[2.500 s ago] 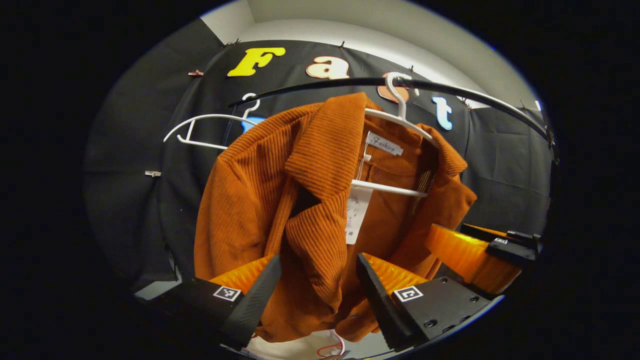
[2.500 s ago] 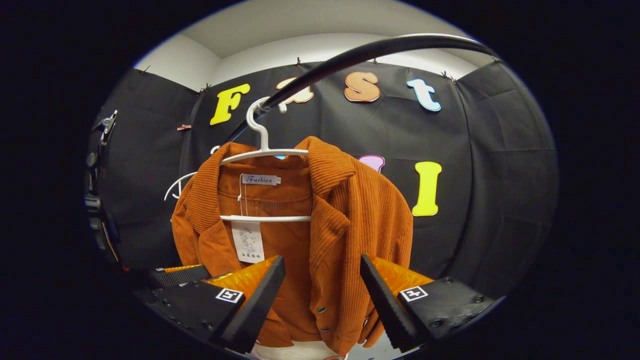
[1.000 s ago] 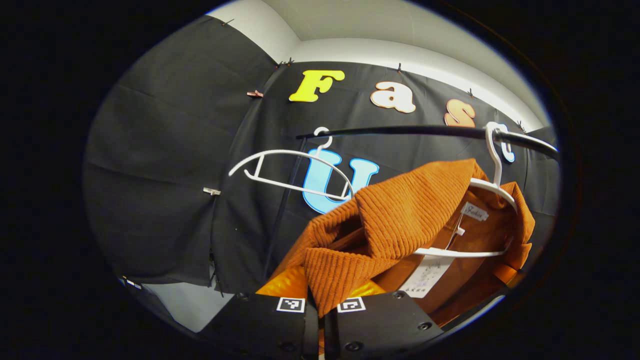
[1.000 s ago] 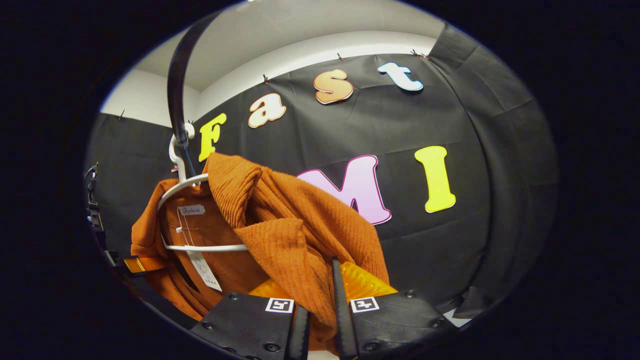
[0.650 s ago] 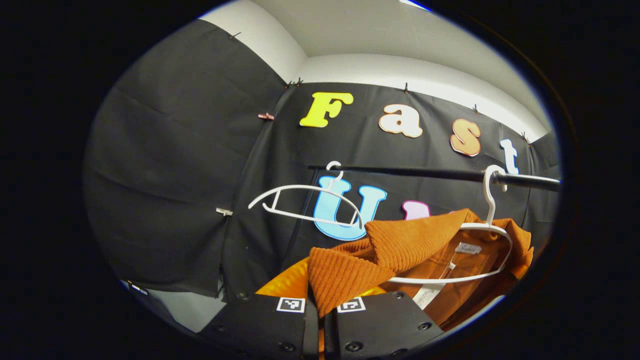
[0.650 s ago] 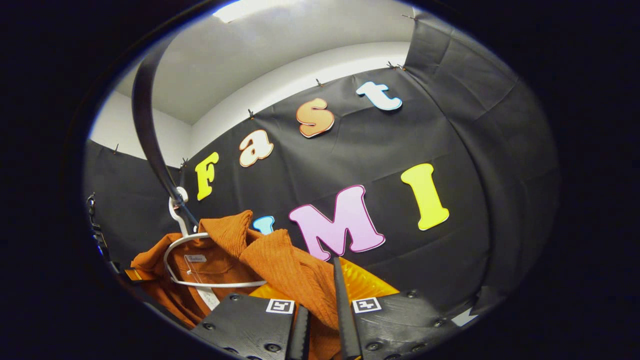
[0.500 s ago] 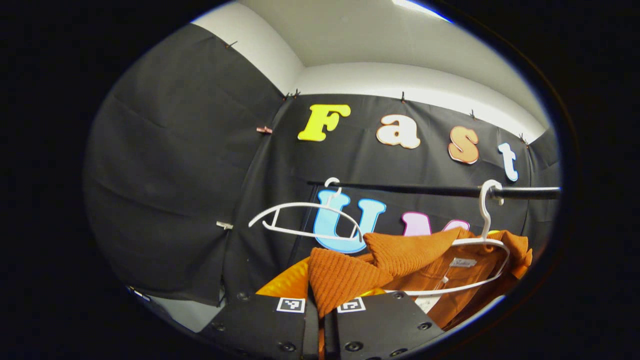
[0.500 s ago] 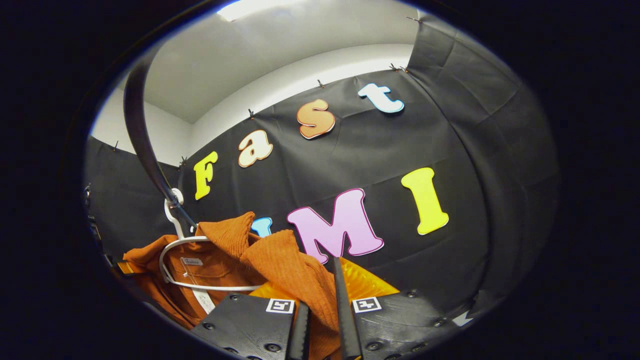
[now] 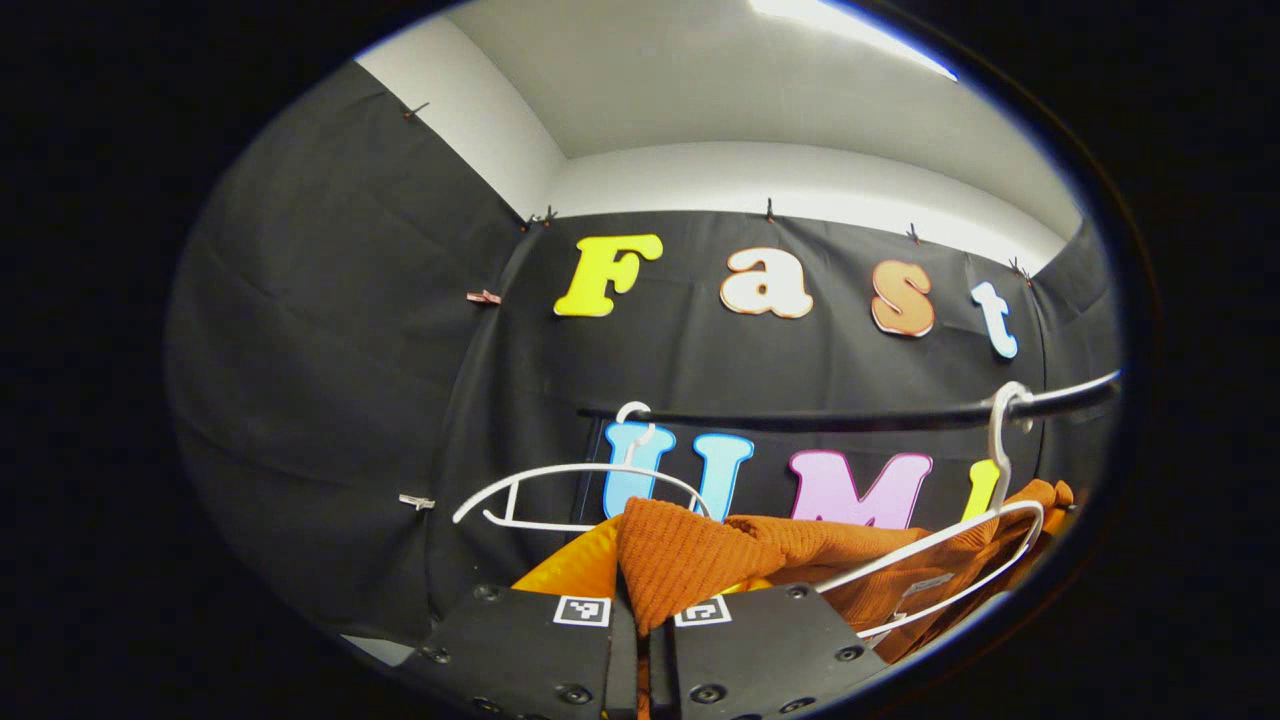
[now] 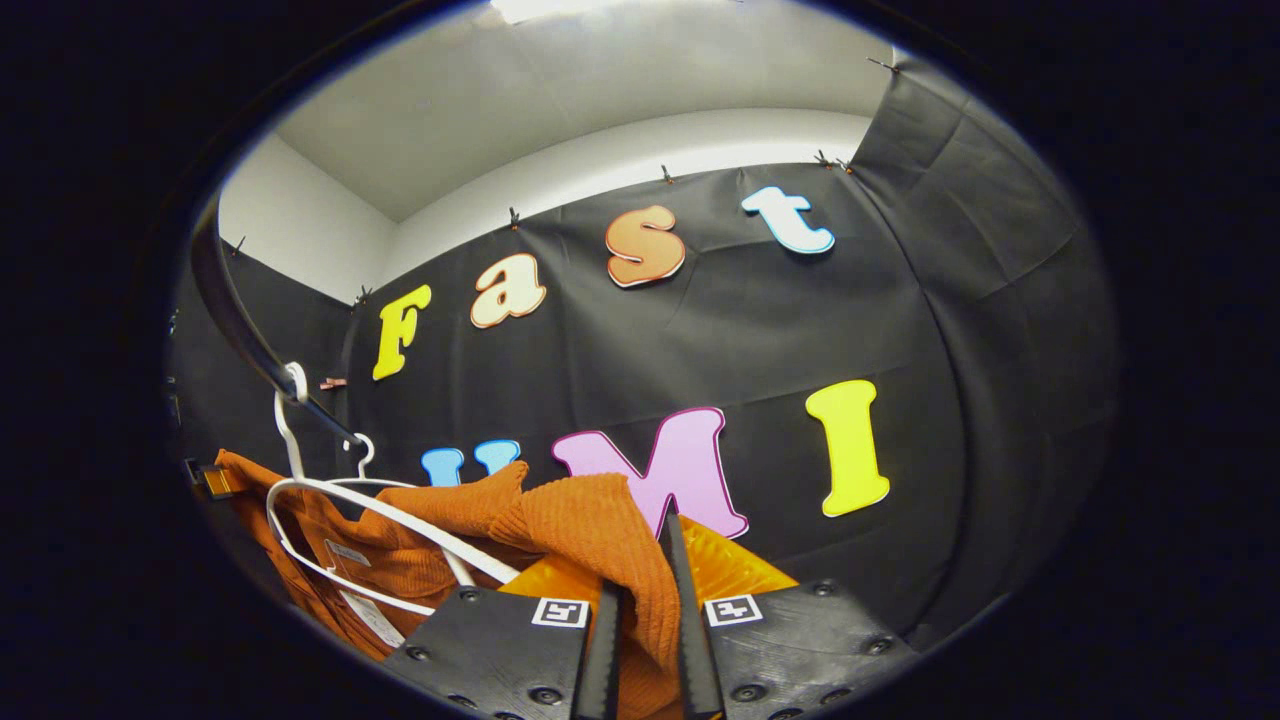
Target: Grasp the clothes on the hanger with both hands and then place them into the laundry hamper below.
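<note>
Black screwed plates (image 9: 520, 650) — 2 square markers (image 9: 582, 610) each.

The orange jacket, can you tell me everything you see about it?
The orange jacket is made of thick ribbed cloth like corduroy, with a white tag inside. It is bunched up and tilted, no longer hanging straight. The left gripper is shut on one front edge, and the right gripper is shut on the other. A white hanger, hooked on the black rail, is still threaded through it near the collar.
</note>
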Motion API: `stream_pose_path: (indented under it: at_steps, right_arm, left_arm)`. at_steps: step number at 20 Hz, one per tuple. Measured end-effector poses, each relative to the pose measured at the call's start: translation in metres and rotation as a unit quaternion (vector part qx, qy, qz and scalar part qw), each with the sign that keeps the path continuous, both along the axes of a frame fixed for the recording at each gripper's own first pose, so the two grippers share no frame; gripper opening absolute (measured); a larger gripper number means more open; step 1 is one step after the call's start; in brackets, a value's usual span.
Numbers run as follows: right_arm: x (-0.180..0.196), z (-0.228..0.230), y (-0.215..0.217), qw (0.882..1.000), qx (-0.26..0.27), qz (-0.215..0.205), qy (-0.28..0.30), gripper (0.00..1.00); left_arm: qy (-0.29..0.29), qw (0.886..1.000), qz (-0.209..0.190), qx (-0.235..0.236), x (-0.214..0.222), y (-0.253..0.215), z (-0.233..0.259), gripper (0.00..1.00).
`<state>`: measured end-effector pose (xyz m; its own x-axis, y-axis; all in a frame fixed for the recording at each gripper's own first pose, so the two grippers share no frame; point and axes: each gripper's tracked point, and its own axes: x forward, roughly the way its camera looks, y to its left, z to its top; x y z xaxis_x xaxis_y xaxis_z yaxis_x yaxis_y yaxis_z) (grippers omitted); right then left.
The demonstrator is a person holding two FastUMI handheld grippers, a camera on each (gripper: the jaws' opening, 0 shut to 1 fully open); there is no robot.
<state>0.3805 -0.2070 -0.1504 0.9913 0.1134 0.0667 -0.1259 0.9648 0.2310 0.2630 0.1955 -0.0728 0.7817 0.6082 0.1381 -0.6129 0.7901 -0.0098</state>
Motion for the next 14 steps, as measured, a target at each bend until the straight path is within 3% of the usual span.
stream_pose_path:
  at_steps: [6,8,9,11,14]
  right_arm:
    - [-0.017,-0.024,-0.006,1.000,-0.001,0.006,0.026,0.23]
    - [-0.020,-0.039,-0.016,0.999,-0.002,-0.001,0.045,0.28]
    - [-0.020,-0.049,-0.019,0.998,0.004,-0.005,0.060,0.23]
    - [-0.025,-0.066,-0.016,0.996,0.023,-0.001,0.085,0.24]
    - [-0.037,-0.086,0.000,0.994,0.017,0.014,0.102,0.28]
  left_arm:
    - [0.029,0.999,-0.004,-0.040,-0.008,0.006,-0.041,0.08]
    - [0.036,0.998,-0.020,-0.041,-0.003,0.002,-0.047,0.08]
    - [0.050,0.998,-0.032,-0.038,0.001,0.001,-0.054,0.08]
    - [0.083,0.994,-0.048,-0.045,0.009,0.010,-0.069,0.08]
    - [0.086,0.989,-0.043,-0.109,0.000,0.021,-0.095,0.07]
